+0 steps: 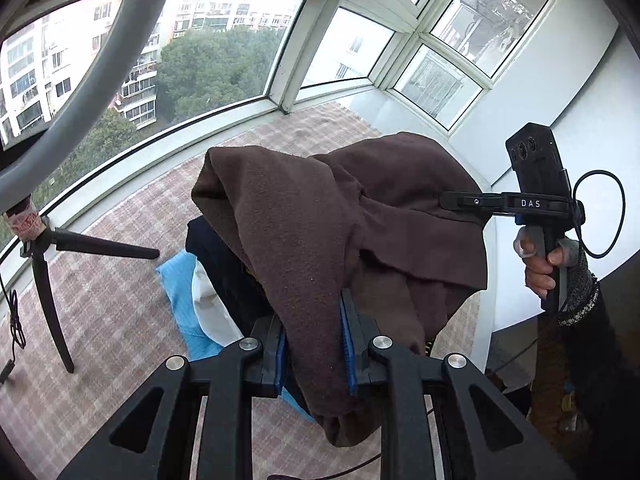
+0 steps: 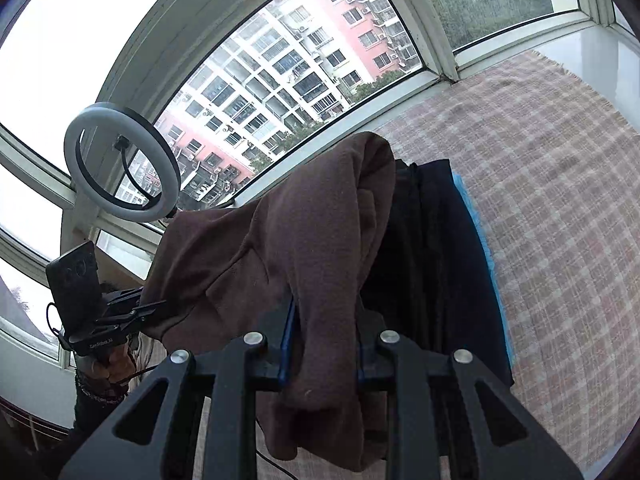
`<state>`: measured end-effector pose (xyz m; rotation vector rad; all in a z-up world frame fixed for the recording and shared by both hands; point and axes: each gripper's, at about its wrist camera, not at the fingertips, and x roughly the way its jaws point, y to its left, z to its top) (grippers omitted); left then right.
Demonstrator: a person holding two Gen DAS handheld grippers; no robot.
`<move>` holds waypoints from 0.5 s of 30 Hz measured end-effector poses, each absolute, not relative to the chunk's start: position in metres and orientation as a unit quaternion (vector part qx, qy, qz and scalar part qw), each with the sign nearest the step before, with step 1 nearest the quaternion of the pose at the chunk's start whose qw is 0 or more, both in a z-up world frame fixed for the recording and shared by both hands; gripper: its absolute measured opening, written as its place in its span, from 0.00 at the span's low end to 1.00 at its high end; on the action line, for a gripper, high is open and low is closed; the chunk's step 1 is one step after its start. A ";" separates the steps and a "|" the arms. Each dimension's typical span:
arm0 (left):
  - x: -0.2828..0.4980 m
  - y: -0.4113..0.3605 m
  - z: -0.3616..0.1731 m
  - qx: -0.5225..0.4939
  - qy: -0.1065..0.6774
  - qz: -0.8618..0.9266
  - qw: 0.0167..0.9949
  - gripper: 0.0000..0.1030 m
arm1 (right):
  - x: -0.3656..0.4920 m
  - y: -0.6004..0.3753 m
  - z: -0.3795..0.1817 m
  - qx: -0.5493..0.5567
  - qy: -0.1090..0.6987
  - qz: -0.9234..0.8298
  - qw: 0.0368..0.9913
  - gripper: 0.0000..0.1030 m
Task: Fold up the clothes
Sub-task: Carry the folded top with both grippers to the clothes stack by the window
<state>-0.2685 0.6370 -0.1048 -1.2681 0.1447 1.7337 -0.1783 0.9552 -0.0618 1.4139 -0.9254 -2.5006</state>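
Left wrist view, left gripper (image 1: 312, 344) clamping brown garment (image 1: 304, 216), right gripper (image 2: 326, 344) clamping it too

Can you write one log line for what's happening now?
left gripper: shut on brown garment | right gripper: shut on brown garment | garment: lifted

Garment (image 1: 304, 216) hangs between both claws, above stacked clothes (image 1: 216, 264).

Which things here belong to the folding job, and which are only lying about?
In the job:
brown garment, held up
left claw, gripping it
right claw, gripping it
dark folded clothes

Lying about:
ring light
tripod
checked cloth
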 end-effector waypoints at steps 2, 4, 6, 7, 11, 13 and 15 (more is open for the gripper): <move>-0.273 0.622 -0.130 -0.544 0.043 0.703 0.457 0.19 | -0.184 0.949 -0.091 0.482 -0.317 -0.815 0.063 0.21; -0.273 0.614 -0.134 -0.551 0.027 0.699 0.456 0.19 | -0.183 0.952 -0.097 0.474 -0.339 -0.809 0.071 0.21; -0.266 0.613 -0.117 -0.535 0.024 0.704 0.466 0.17 | -0.179 0.954 -0.083 0.468 -0.331 -0.816 0.074 0.21; -0.263 0.612 -0.108 -0.526 0.023 0.707 0.471 0.17 | -0.178 0.954 -0.074 0.466 -0.324 -0.820 0.075 0.21; -0.233 0.633 -0.056 -0.473 0.060 0.717 0.508 0.17 | -0.171 0.953 -0.027 0.456 -0.276 -0.843 0.077 0.21; -0.223 0.645 -0.043 -0.455 0.078 0.718 0.522 0.17 | -0.172 0.961 -0.010 0.453 -0.257 -0.851 0.063 0.21; -0.229 0.651 -0.060 -0.466 0.084 0.714 0.516 0.17 | -0.174 0.970 -0.004 0.454 -0.247 -0.855 0.052 0.21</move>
